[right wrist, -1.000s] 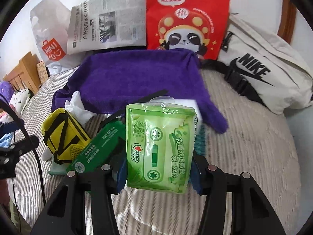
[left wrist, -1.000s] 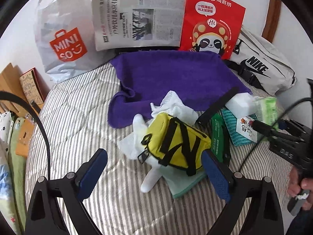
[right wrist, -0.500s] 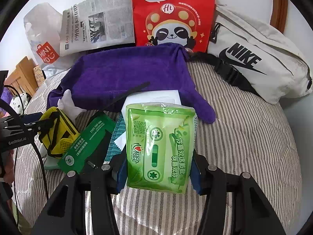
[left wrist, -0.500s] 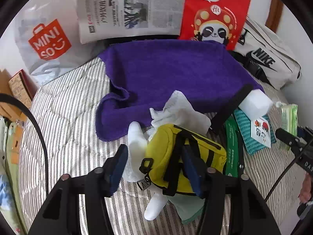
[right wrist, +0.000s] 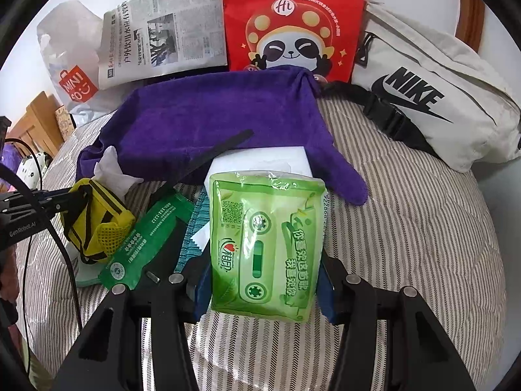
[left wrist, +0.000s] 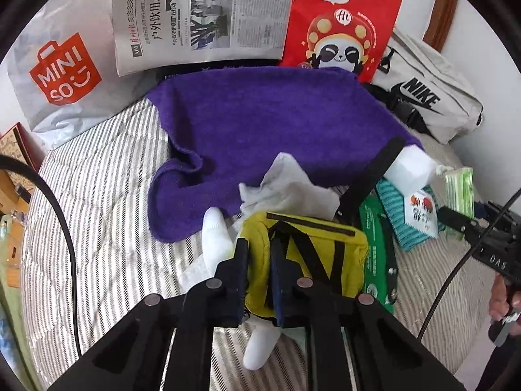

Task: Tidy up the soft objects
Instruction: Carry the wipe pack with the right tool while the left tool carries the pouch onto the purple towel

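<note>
Pinching the yellow pouch on the bed with your left claw clamped on its fabric edge, and your right claw clamped on the green tissue pack, you seem mid-pickup; next, lift both clear.

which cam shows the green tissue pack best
The right wrist view: the tissue pack fills the centre, front face fully visible, clamped between the right gripper's pads. The left wrist view shows only a thin edge-on sliver at far right.
</note>
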`<state>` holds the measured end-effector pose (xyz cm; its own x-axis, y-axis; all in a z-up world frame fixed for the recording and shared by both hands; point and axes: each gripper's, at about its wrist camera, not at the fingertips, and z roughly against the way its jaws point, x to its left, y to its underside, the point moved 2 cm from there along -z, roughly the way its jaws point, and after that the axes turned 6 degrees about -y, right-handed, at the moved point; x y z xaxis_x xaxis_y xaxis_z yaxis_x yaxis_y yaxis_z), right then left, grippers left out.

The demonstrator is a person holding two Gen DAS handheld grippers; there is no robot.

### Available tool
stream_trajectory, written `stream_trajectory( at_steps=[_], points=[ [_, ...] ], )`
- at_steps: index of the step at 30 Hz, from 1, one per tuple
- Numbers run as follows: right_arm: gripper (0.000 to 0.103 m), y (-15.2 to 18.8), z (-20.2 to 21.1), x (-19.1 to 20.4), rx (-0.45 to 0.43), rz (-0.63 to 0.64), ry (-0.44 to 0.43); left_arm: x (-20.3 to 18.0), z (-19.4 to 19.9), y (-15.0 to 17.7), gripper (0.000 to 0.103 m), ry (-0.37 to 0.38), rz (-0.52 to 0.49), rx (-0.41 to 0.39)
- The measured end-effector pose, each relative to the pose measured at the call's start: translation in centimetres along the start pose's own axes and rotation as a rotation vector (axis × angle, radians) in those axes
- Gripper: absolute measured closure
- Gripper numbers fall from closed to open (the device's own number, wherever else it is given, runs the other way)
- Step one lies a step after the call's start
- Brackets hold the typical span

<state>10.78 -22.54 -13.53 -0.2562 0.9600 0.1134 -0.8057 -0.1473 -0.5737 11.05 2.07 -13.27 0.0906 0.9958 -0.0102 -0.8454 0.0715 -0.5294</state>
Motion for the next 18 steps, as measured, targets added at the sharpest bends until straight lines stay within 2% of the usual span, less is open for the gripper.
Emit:
stream_trajectory(
  at_steps=[2, 5, 18],
  points=[
    [0.051, 0.0, 0.0, 0.1, 0.003, 0.003, 0.004, 0.3, 0.0, 0.3, 0.091, -0.004, -0.005, 0.002],
    [0.051, -0.1, 0.2, 0.3, -0.002, 0.006, -0.001, 0.9, 0.6, 0.5, 0.091, 0.029, 0.018, -0.019],
    [0.051, -1.5, 2.1, 1.5, -0.046, 0.03, -0.032, 2.1, 3.2, 0.4, 0.091, 0.035, 0.057, -0.064]
  ],
)
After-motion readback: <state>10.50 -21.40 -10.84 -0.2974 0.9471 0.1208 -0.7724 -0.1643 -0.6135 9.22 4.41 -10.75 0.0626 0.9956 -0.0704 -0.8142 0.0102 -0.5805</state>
